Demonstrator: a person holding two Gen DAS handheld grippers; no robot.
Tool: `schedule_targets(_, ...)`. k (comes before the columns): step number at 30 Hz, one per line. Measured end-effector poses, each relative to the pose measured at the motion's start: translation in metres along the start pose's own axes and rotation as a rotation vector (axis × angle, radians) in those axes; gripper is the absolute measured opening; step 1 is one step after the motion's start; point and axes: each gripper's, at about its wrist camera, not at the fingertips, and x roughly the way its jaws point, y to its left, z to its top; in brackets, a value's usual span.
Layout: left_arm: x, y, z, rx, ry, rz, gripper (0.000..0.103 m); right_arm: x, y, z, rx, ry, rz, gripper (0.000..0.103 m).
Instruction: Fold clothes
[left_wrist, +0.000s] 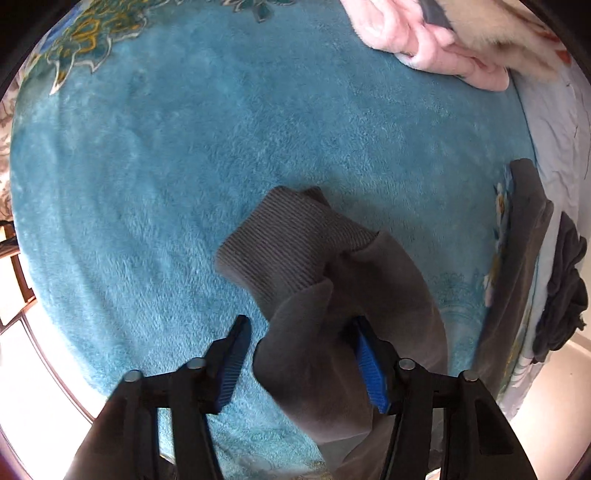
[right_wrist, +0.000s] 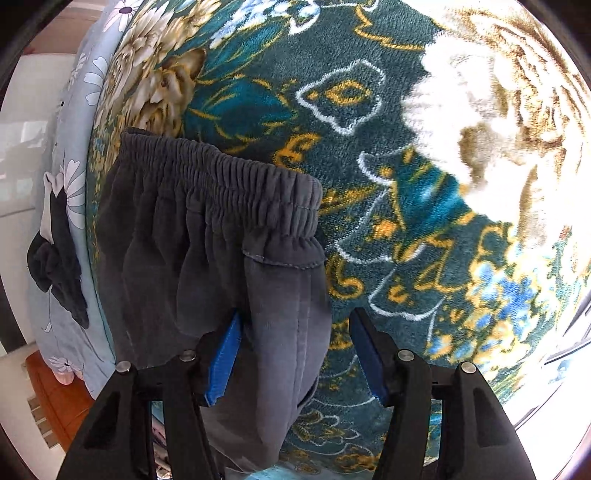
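Grey sweatpants lie on a teal plush blanket (left_wrist: 184, 155) on a bed. In the left wrist view a pant leg with a ribbed cuff (left_wrist: 288, 240) runs between the fingers of my left gripper (left_wrist: 301, 332), which is open around the fabric. In the right wrist view the elastic waistband (right_wrist: 229, 184) lies ahead. My right gripper (right_wrist: 295, 325) is open, and the waist edge of the pants (right_wrist: 280, 314) lies between its blue pads (right_wrist: 225, 354).
A pink and cream fleece pile (left_wrist: 450, 40) lies at the far right of the bed. A dark crumpled garment (left_wrist: 565, 288) sits on the pale flowered sheet (right_wrist: 74, 177) at the bed's edge. The blanket has a floral border (right_wrist: 406, 184). Wooden floor (right_wrist: 55, 398) shows beyond.
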Motion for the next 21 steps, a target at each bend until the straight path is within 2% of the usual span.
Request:
schedule_targets(1,-0.003,-0.003,0.001,0.006,-0.007,0.016,0.029,0.001,0.004,0.001,-0.001,-0.001,0.0,0.061)
schedule_targets(2,-0.007,-0.006,0.002,0.015,-0.017,0.026,0.025,0.001,0.007,0.001,-0.003,-0.003,0.0,0.053)
schedule_targets(3,-0.014,-0.009,0.002,0.028,-0.03,0.025,0.02,0.002,0.011,0.002,-0.004,-0.004,0.0,0.033)
schedule_targets(6,-0.038,-0.021,0.001,0.093,-0.069,0.03,0.016,0.004,0.022,0.003,-0.009,-0.008,0.001,0.01)
schedule_targets(9,-0.063,-0.03,-0.005,0.174,-0.099,0.053,0.015,-0.009,0.027,-0.001,-0.017,-0.011,0.018,0.008)
schedule_targets(13,-0.071,-0.022,-0.012,0.17,-0.058,0.167,0.015,-0.037,0.03,-0.01,-0.03,-0.015,0.05,0.008)
schedule_targets(15,-0.077,-0.031,-0.012,0.146,-0.046,0.177,0.015,-0.046,0.045,-0.007,-0.049,-0.013,0.064,0.008)
schedule_targets(18,-0.09,-0.072,-0.003,0.14,-0.061,0.162,0.015,-0.053,0.084,0.007,-0.092,-0.005,0.084,0.008)
schedule_targets(21,-0.091,-0.132,0.011,0.183,-0.059,0.2,0.015,-0.057,0.123,0.02,-0.119,0.004,0.102,0.008)
